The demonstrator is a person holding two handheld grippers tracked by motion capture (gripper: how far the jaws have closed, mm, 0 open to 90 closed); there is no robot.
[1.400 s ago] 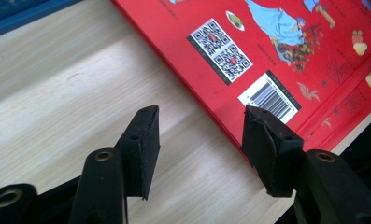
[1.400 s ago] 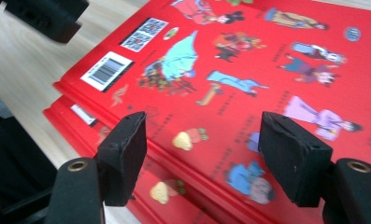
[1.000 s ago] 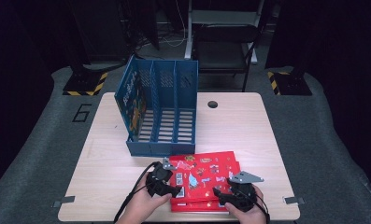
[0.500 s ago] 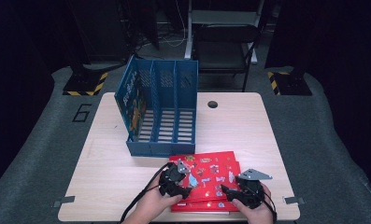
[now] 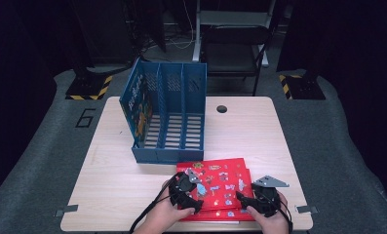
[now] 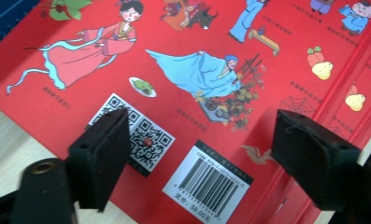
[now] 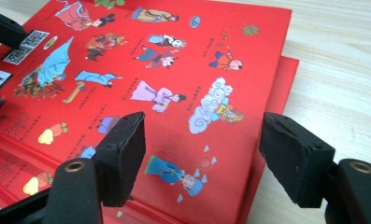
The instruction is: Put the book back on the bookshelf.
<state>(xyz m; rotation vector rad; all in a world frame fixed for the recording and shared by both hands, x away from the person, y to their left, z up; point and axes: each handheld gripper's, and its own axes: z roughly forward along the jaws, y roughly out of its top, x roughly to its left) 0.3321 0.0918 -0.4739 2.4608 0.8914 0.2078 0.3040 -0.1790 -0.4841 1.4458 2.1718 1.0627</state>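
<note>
A stack of red picture books [image 5: 219,184] lies flat near the table's front edge, its top cover printed with cartoon figures [image 7: 174,79]. A lower book [image 7: 286,79] juts out on one side. My left gripper [image 5: 186,191] hovers open over the top book's near left corner, its jaws straddling the QR code [image 6: 148,135] and barcode [image 6: 206,179]. My right gripper [image 5: 262,199] is open over the near right part of the cover [image 7: 206,140], with nothing between its fingers. The left gripper's fingertips [image 7: 3,28] show at the far left of the right gripper view.
A blue three-slot file holder [image 5: 167,117] stands upright behind the books, open side facing up and forward. A small dark hole [image 5: 222,108] sits in the wooden table [image 5: 113,180] at the back. A chair [image 5: 232,44] stands beyond the table.
Both grippers have shifted slightly to the right along the books' near edge, staying open. The books and the file holder have not moved.
</note>
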